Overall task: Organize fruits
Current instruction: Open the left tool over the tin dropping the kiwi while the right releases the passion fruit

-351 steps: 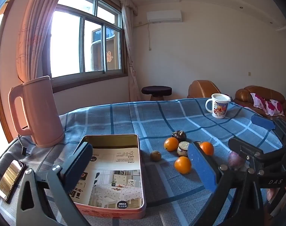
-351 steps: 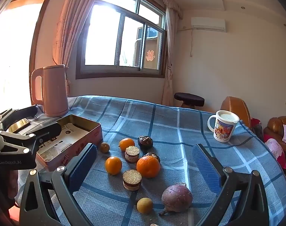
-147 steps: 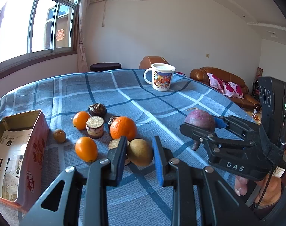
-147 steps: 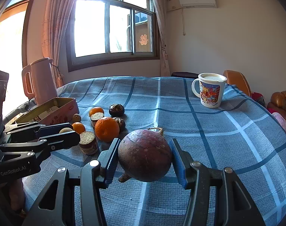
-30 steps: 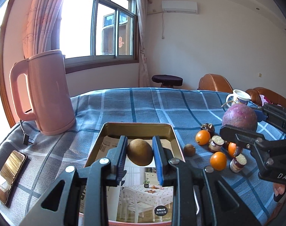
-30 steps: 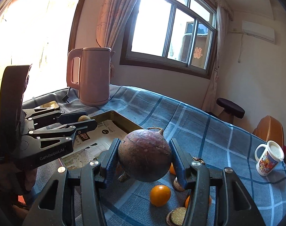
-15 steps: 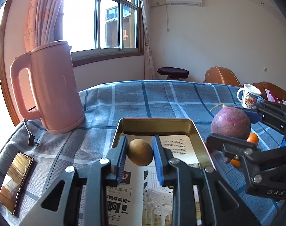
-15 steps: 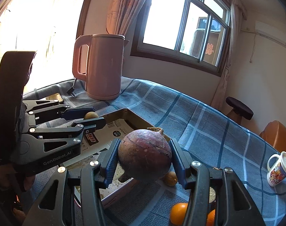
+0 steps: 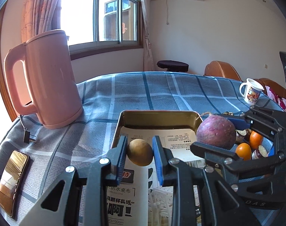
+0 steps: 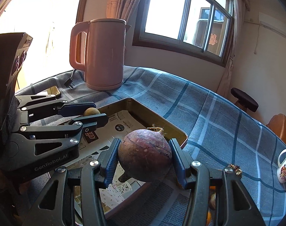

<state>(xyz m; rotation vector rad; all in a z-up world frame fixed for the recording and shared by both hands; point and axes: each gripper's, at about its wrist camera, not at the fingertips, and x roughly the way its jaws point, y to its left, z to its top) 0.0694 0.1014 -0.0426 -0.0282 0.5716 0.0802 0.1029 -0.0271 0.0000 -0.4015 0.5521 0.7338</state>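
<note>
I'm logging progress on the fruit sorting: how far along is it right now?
Done: nothing can be seen resting in the gold metal tin yet; only printed paper shows on its visible floor. In hand: the left gripper grips a small brown oval fruit over the tin, and the right gripper grips a round purple fruit at its edge. Left: releasing both, then the oranges and dark fruits still on the blue checked cloth.

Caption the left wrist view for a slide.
Left gripper holds a small brown fruit over the open tin; right gripper brings a purple fruit alongside.
</note>
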